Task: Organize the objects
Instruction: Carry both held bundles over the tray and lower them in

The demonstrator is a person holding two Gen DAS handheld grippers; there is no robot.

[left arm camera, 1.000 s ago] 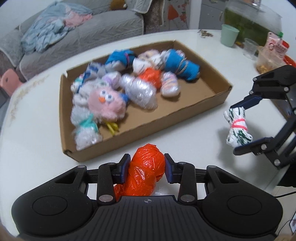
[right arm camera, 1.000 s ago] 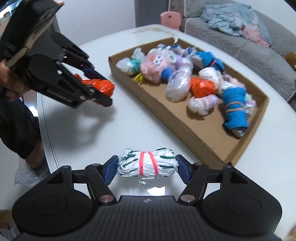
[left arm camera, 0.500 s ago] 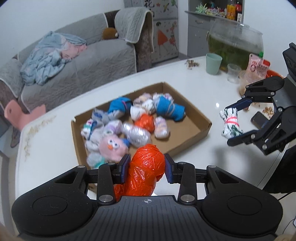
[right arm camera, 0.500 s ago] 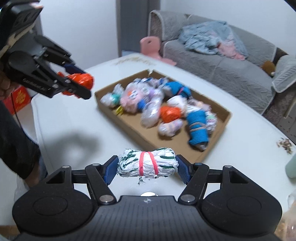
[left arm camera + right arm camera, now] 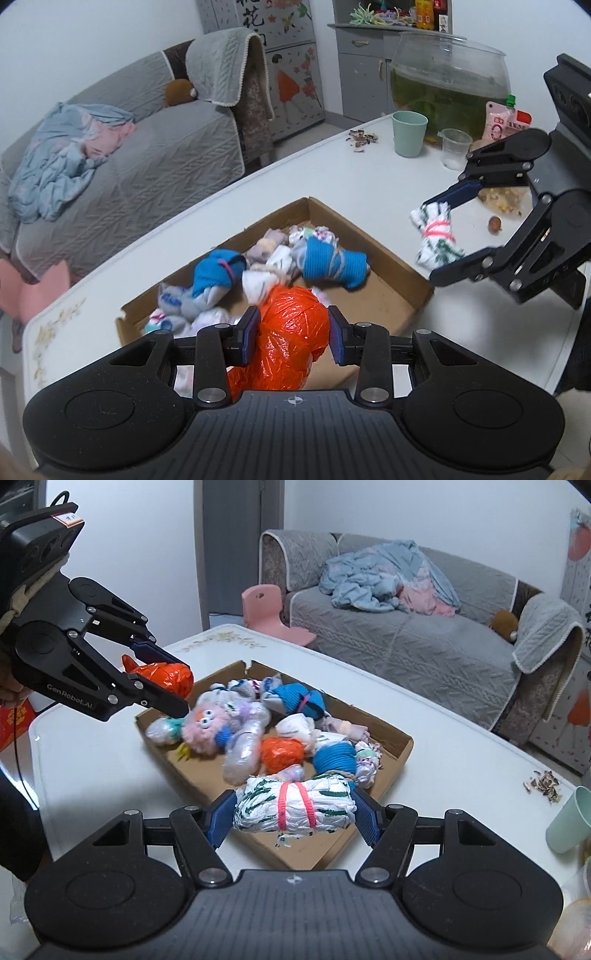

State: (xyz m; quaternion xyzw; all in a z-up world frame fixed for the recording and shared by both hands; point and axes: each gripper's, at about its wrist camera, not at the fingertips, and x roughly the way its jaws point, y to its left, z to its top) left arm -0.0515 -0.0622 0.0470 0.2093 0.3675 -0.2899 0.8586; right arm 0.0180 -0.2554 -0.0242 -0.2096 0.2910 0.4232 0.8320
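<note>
Left wrist view: an orange bundle (image 5: 291, 332) is clamped in the left gripper (image 5: 291, 334) above the box (image 5: 402, 275) — a slip is possible, the crinkled plastic being slick. Right wrist view: a white bundle (image 5: 293, 804) is pinched endwise in the right gripper (image 5: 293, 812) over the box's near edge — if released here, it could fall outside.

Left claw (image 5: 291, 334), right claw (image 5: 293, 819): both clamped, aloft.

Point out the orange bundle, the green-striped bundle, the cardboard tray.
orange bundle (image 5: 291, 332), left wrist view, crinkled front.
green-striped bundle (image 5: 295, 803), right wrist view, pink bands at middle.
cardboard tray (image 5: 400, 747), right wrist view, right wall.
</note>
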